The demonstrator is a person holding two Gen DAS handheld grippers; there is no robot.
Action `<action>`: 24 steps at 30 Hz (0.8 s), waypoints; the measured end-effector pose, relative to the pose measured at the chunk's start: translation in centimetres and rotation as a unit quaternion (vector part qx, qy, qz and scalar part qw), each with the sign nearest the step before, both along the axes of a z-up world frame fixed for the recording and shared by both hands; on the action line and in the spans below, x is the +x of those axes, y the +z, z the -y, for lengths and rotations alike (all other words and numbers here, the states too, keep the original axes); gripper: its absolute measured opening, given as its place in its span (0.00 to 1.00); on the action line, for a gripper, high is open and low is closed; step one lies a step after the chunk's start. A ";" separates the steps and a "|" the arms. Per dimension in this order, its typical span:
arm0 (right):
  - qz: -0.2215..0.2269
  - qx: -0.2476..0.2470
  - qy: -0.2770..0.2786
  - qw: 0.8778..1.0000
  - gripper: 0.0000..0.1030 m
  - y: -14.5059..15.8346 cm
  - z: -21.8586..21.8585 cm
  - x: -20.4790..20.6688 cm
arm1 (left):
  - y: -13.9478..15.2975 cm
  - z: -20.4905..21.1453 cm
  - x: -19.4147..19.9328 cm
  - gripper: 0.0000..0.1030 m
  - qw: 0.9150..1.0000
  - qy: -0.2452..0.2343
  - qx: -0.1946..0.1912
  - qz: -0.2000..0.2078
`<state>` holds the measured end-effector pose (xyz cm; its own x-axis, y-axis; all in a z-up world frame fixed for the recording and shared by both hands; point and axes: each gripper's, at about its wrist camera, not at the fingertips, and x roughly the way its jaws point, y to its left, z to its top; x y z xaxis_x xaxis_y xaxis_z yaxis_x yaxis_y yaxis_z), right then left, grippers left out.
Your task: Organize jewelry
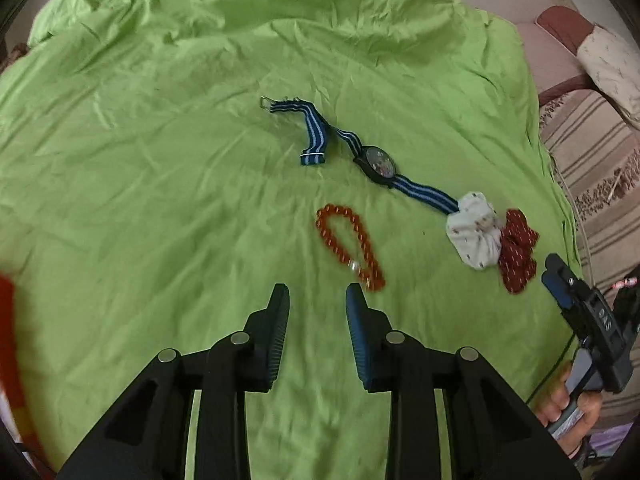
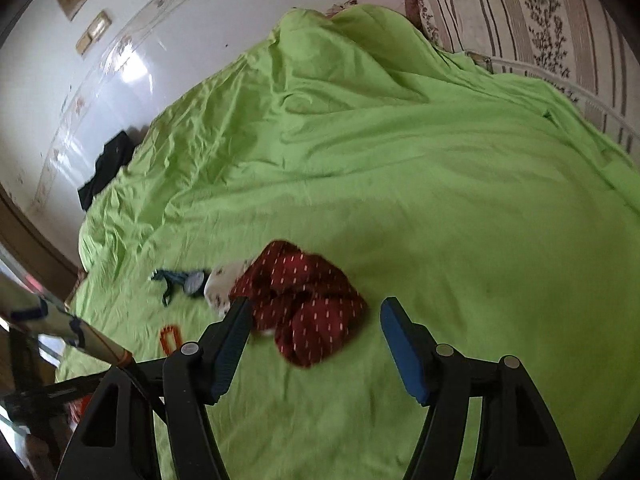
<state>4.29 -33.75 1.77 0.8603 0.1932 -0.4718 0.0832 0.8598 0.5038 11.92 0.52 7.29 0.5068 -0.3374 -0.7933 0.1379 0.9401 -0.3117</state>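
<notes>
We are over a bed spread with a crumpled lime-green sheet (image 1: 160,160), and the jewelry is laid out ahead of us. From the left wrist view, our left tool (image 1: 318,294) hangs above the sheet with its jaws part-way apart and nothing between them, only green cloth showing in the gap. Just beyond its right fingertip lies the orange-red bead bracelet (image 1: 350,246), a long loop with a pale bead near its near end, close to the tool but not touched. Farther off sits the wristwatch (image 1: 379,163) with its dark round case and its blue-and-white striped strap running away to the far left and down to the right. The strap's near end meets a white patterned scrunchie (image 1: 474,236), and a dark red scrunchie (image 1: 518,250) with pale flecks lies touching that one on the right. At the right edge of this view we see our right tool (image 1: 558,278) held in a hand (image 1: 568,404), near the red scrunchie. In the right wrist view, the right tool (image 2: 314,306) stands with jaws wide and released, and the red scrunchie (image 2: 304,300) lies on the sheet in front of the gap, nearer the left finger, which covers a part of it; whether that finger touches it we cannot tell. Behind it the white scrunchie (image 2: 220,284) peeps out, then the watch (image 2: 194,282), blurred, and the bracelet (image 2: 170,338) shows at the left.
</notes>
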 end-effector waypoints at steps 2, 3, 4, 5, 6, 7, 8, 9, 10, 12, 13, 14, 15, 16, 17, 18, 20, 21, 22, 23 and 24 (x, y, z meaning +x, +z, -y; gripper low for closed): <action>0.004 0.005 0.001 1.000 0.69 -0.5 0.1 0.4 | -0.7 0.3 1.4 0.27 1.000 0.001 -0.015 -0.006; -0.002 0.006 0.007 1.000 0.69 -0.9 0.0 0.9 | -0.9 0.4 2.1 0.27 1.000 0.002 -0.021 -0.009; -0.006 0.003 0.015 1.000 0.69 -1.0 -0.2 1.3 | -1.3 0.6 2.8 0.27 1.000 0.002 -0.029 -0.011; -0.008 0.000 0.020 1.000 0.69 -1.1 -0.3 1.6 | -1.5 0.8 3.3 0.27 0.999 0.002 -0.033 -0.012; -0.007 -0.005 0.024 1.000 0.69 -1.1 -0.5 1.8 | -1.8 1.1 3.9 0.27 0.999 0.001 -0.036 -0.014; -0.004 -0.012 0.027 1.000 0.69 -1.1 -0.7 1.9 | -2.0 1.3 4.3 0.27 0.999 -0.001 -0.039 -0.015; -0.003 -0.016 0.029 0.999 0.69 -1.0 -0.9 2.0 | -2.2 1.7 4.8 0.28 0.999 -0.004 -0.043 -0.016; -0.002 -0.023 0.032 0.999 0.69 -1.0 -1.2 2.0 | -2.4 2.0 5.2 0.28 0.999 -0.007 -0.045 -0.017; -0.002 -0.027 0.033 0.999 0.69 -1.1 -1.3 2.1 | -2.6 2.4 5.5 0.31 0.999 -0.010 -0.046 -0.018; -0.007 -0.031 0.036 0.999 0.69 -1.4 -1.5 2.4 | -2.8 3.1 6.0 0.39 0.999 -0.012 -0.047 -0.015; -0.009 -0.030 0.036 0.999 0.65 -1.5 -1.4 2.4 | -2.8 3.4 6.0 0.41 0.999 -0.011 -0.045 -0.012; -0.011 -0.028 0.036 0.999 0.57 -1.7 -1.3 2.6 | -2.7 3.9 5.9 0.41 0.999 -0.011 -0.036 -0.007; -0.016 -0.024 0.037 0.999 0.53 -1.9 -1.2 2.8 | -2.6 4.2 5.8 0.41 1.000 -0.012 -0.024 -0.003; -0.020 -0.017 0.040 0.999 0.42 -2.1 -1.1 2.9 | -2.6 4.7 5.6 0.40 1.000 -0.017 -0.007 0.002; -0.023 -0.012 0.041 0.999 0.31 -2.2 -1.0 3.0 | -2.6 5.0 5.4 0.27 1.000 -0.020 0.005 0.005; -0.026 -0.006 0.044 0.999 0.27 -2.4 -0.9 3.2 | -2.6 5.3 5.2 0.17 1.000 -0.023 0.018 0.004; -0.029 0.007 0.049 0.998 0.20 -2.4 -0.7 3.1 | -2.7 5.2 4.7 0.07 0.999 -0.029 0.011 -0.008; -0.029 0.016 0.053 0.998 0.18 -2.3 -0.6 3.0 | -2.6 5.0 4.5 0.07 0.999 -0.030 0.008 -0.010; -0.029 0.024 0.058 0.998 0.16 -2.3 -0.5 2.9 | -2.4 4.8 4.1 0.07 0.999 -0.030 0.007 -0.010; -0.030 0.035 0.065 0.997 0.16 -2.2 -0.5 2.7 | -2.1 4.7 3.4 0.07 0.999 -0.030 0.009 -0.009; -0.034 0.046 0.072 0.996 0.16 -2.2 -0.6 2.5 | -2.0 4.5 2.9 0.07 0.999 -0.031 0.008 -0.009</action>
